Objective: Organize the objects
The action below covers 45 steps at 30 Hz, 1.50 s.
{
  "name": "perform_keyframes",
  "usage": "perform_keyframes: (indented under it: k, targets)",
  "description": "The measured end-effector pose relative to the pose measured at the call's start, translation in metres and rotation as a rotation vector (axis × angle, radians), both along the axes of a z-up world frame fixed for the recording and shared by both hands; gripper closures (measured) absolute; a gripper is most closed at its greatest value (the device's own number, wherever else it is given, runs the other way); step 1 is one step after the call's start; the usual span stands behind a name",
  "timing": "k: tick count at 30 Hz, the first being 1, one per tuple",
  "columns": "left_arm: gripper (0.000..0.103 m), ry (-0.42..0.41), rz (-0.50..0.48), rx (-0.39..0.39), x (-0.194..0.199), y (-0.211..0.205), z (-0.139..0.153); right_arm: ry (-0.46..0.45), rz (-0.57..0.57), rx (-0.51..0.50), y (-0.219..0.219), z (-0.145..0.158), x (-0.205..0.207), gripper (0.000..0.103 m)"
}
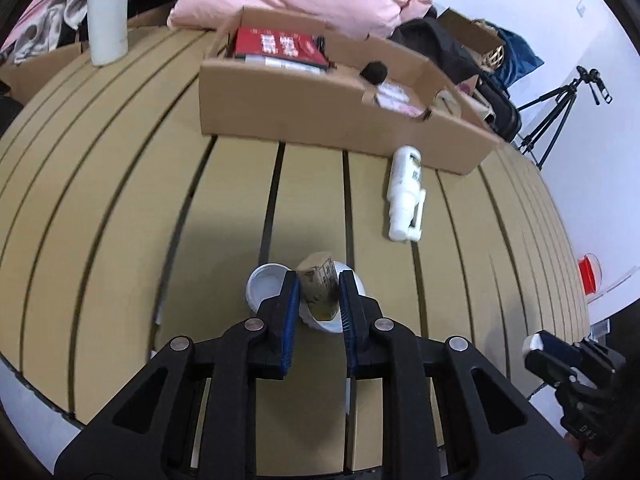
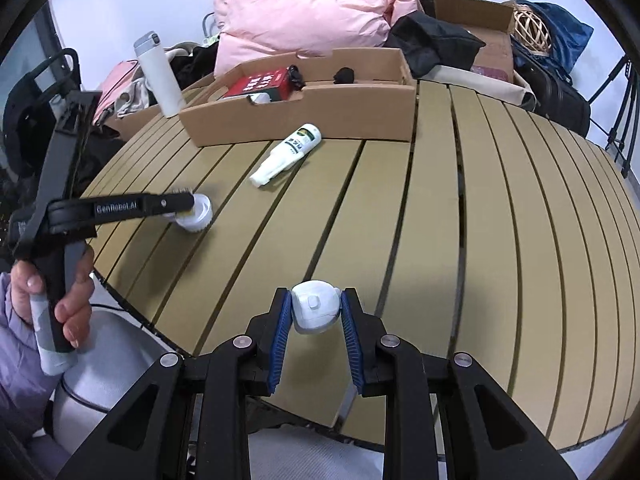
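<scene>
On table (image 1: 120, 200): left tool (image 1: 319, 280) clamps small labelled bottle (image 1: 318, 280) over white cup (image 1: 324, 320); right tool (image 2: 316, 304) grips white cap (image 2: 316, 312); spray bottle (image 2: 286, 154) lies near cardboard box (image 2: 304, 120), far side.

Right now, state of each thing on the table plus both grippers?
left gripper: shut on a tan-labelled item over the white cup
right gripper: shut on the white cap
spray bottle: lying on its side, beside the box
cardboard box: open-topped, red box inside
white tumbler: upright, lid on
</scene>
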<state>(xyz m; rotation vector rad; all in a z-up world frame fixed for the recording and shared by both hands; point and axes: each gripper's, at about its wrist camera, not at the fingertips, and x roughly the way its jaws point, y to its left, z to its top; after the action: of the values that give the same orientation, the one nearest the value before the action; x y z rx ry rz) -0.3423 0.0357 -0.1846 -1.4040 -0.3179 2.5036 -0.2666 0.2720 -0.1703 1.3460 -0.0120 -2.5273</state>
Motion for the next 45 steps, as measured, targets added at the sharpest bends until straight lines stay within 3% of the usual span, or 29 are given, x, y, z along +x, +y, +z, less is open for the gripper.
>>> perform_keyframes:
  k: [5, 9, 12, 14, 17, 21, 25, 28, 31, 36, 42, 44, 45]
  targets:
    - [0.088, -0.006, -0.008, 0.108, 0.004, -0.015, 0.011, 0.004, 0.004, -0.026, -0.003, 0.001, 0.000, 0.075]
    - [0.088, -0.010, 0.023, 0.133, 0.008, -0.025, 0.020, -0.011, 0.008, -0.033, -0.004, -0.004, -0.004, 0.075]
    - [0.088, 0.000, 0.004, 0.196, 0.006, -0.030, 0.032, -0.006, 0.012, -0.047, -0.004, -0.002, -0.006, 0.075]
    - [0.088, 0.001, -0.020, 0.171, 0.003, -0.023, 0.032, -0.005, 0.012, -0.050, -0.005, -0.002, -0.008, 0.075]
    - [0.088, -0.057, -0.036, 0.062, -0.009, -0.002, 0.010, -0.026, 0.009, -0.062, -0.005, -0.009, -0.015, 0.075]
    - [0.086, -0.093, -0.038, 0.083, -0.016, 0.009, -0.010, -0.033, 0.010, -0.059, -0.010, -0.014, -0.016, 0.075]
    - [0.070, -0.090, -0.040, 0.077, -0.017, 0.009, -0.008, -0.041, 0.017, -0.048, -0.012, -0.017, -0.014, 0.075]
    - [0.046, -0.023, -0.049, 0.051, -0.005, -0.003, 0.009, -0.043, 0.014, -0.060, -0.011, -0.016, -0.015, 0.075]
    - [0.031, 0.028, -0.075, 0.020, 0.008, -0.020, 0.019, -0.036, 0.035, -0.060, -0.018, -0.014, -0.020, 0.075]
    - [0.030, 0.002, -0.065, -0.077, 0.009, -0.033, 0.000, -0.032, 0.066, -0.098, -0.038, -0.016, -0.049, 0.074]
    - [0.030, -0.013, -0.124, -0.072, 0.010, -0.025, -0.018, -0.038, 0.055, -0.085, -0.059, -0.019, -0.088, 0.074]
    - [0.030, 0.010, -0.147, -0.078, 0.006, -0.020, -0.018, -0.010, 0.074, -0.118, -0.063, -0.011, -0.084, 0.066]
    - [0.030, 0.018, -0.158, -0.089, 0.002, -0.016, -0.019, -0.005, 0.081, -0.116, -0.066, -0.010, -0.082, 0.054]
